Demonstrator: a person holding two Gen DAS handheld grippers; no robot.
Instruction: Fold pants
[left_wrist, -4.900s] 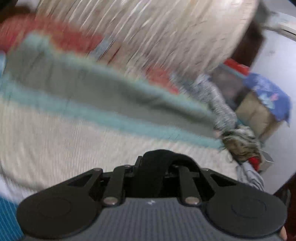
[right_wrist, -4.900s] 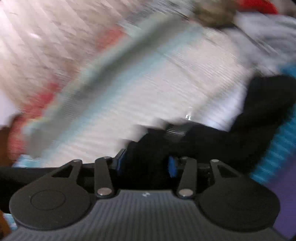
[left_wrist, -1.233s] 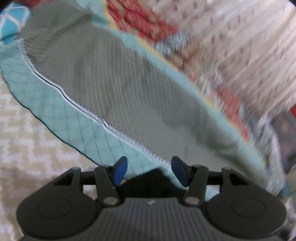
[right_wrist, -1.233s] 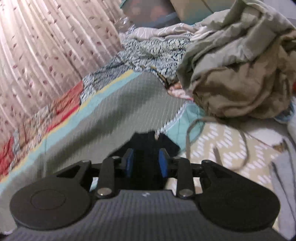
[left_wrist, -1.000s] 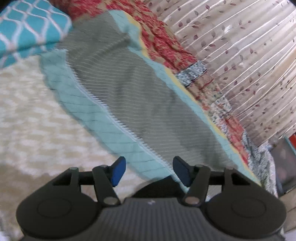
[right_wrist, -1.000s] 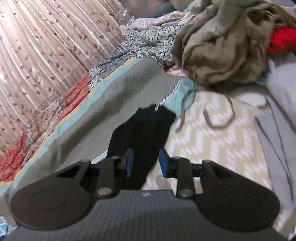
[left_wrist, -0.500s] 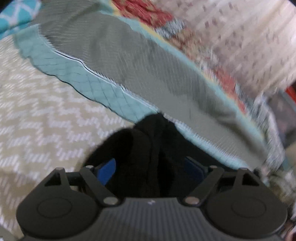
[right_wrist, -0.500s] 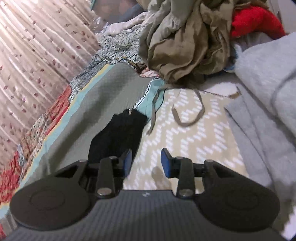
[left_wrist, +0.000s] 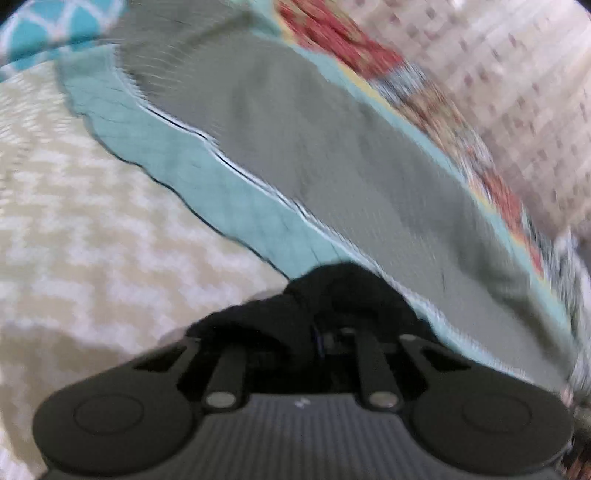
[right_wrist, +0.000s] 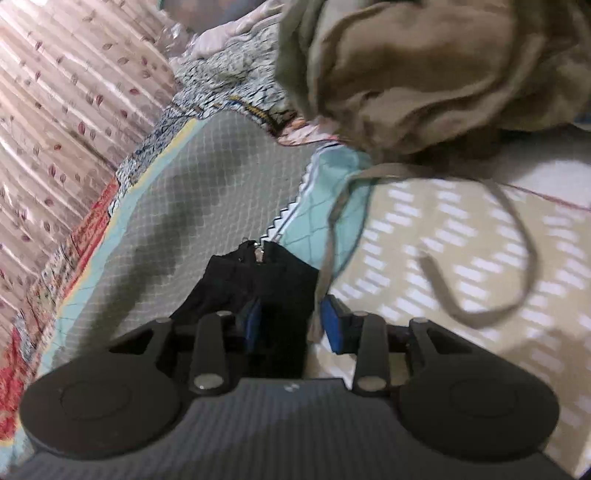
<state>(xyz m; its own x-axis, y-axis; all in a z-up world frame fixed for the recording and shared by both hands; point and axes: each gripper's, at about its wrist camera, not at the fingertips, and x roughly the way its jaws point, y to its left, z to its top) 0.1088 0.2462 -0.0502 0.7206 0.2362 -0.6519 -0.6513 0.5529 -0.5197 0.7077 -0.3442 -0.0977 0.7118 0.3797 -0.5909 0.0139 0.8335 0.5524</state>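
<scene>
The black pants (left_wrist: 343, 295) lie bunched on the bed at the edge of the teal and grey quilt (left_wrist: 332, 147). In the left wrist view my left gripper (left_wrist: 317, 339) is shut on a fold of the black cloth, which hides its pads. In the right wrist view the black pants (right_wrist: 258, 280) run out from between the fingers, with a metal zip pull at their far end. My right gripper (right_wrist: 290, 321) is open, its blue pads (right_wrist: 332, 321) apart around the cloth.
A heap of olive-brown clothing (right_wrist: 424, 74) lies at the upper right, with a long strap (right_wrist: 517, 258) looping over the beige chevron bedspread (right_wrist: 461, 240). A patterned curtain (right_wrist: 55, 92) hangs behind the bed. A teal pillow (left_wrist: 55, 33) is at the far left.
My left gripper has closed on the black pants, which were between its open fingers half a second ago. My right gripper has moved onto the pants and stays open.
</scene>
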